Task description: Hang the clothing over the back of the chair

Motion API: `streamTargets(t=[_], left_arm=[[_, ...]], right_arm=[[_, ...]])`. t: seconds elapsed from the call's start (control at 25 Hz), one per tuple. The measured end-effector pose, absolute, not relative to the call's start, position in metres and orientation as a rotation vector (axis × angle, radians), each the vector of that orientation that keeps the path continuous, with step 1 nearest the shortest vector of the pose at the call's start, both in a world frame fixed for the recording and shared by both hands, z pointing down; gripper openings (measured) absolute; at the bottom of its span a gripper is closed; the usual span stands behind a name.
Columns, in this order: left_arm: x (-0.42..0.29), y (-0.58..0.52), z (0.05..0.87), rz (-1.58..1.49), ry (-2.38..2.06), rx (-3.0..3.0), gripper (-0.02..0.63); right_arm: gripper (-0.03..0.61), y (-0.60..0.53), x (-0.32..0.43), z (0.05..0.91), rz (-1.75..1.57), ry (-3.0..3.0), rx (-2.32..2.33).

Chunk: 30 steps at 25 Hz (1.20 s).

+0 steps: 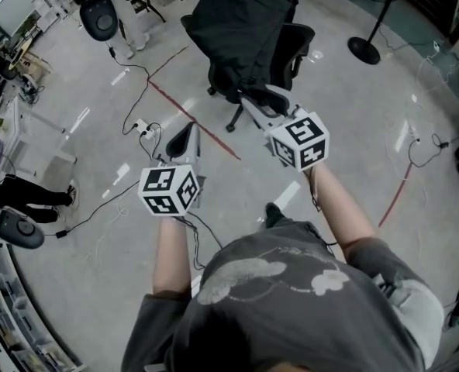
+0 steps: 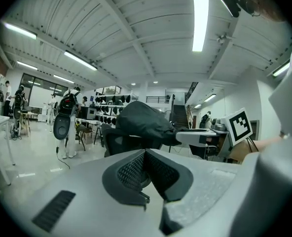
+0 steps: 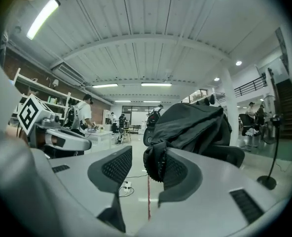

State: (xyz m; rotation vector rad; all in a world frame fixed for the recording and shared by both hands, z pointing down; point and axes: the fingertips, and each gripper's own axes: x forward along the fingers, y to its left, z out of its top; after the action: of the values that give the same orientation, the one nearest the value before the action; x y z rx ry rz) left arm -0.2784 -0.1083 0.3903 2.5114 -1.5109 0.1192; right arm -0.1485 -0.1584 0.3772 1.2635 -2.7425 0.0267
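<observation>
Black jacket [image 1: 241, 22] sits draped over the chair [image 1: 298, 43] back, soft and floppy, so I'd grab a thick fold; left gripper [image 2: 145, 153] pinched closed, right gripper [image 3: 144, 156] half-open, both empty.

Black clothing [image 1: 237, 25] lies draped over the black chair [image 1: 301, 45].

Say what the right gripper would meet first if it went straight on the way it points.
Probably the dark clothing draped over the chair: its lower edge hangs right ahead of the open jaws of the right gripper, though depth is unclear.
</observation>
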Motion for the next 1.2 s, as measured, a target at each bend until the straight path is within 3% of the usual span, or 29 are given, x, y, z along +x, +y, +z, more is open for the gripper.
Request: streamTargets(t=[0.16, 0.32, 0.72, 0.8, 1.2], left_arm=[[-0.288, -0.088, 0.401, 0.115, -1.491, 2.496, 0.002], [-0.297, -0.07, 0.413, 0.093, -1.453, 2.462, 0.002], [-0.305, -0.042, 0.437, 0.052, -1.4, 2.438, 0.002], [-0.311, -0.035, 0.445, 0.045, -1.406, 2.414, 0.002], [-0.32, -0.012, 0.445, 0.048, -1.47, 2.354, 0.002]], right_arm=[[0.249, -0.155, -0.141, 0.386, 0.087, -2.705, 1.356], [0.313, -0.149, -0.133, 0.384, 0.068, -2.664, 1.467], [0.325, -0.105, -0.13, 0.417, 0.132, -2.595, 1.503], [0.304, -0.099, -0.131, 0.421, 0.143, -2.586, 1.507], [0.034, -0.09, -0.115, 0.409, 0.189, -2.593, 1.561]])
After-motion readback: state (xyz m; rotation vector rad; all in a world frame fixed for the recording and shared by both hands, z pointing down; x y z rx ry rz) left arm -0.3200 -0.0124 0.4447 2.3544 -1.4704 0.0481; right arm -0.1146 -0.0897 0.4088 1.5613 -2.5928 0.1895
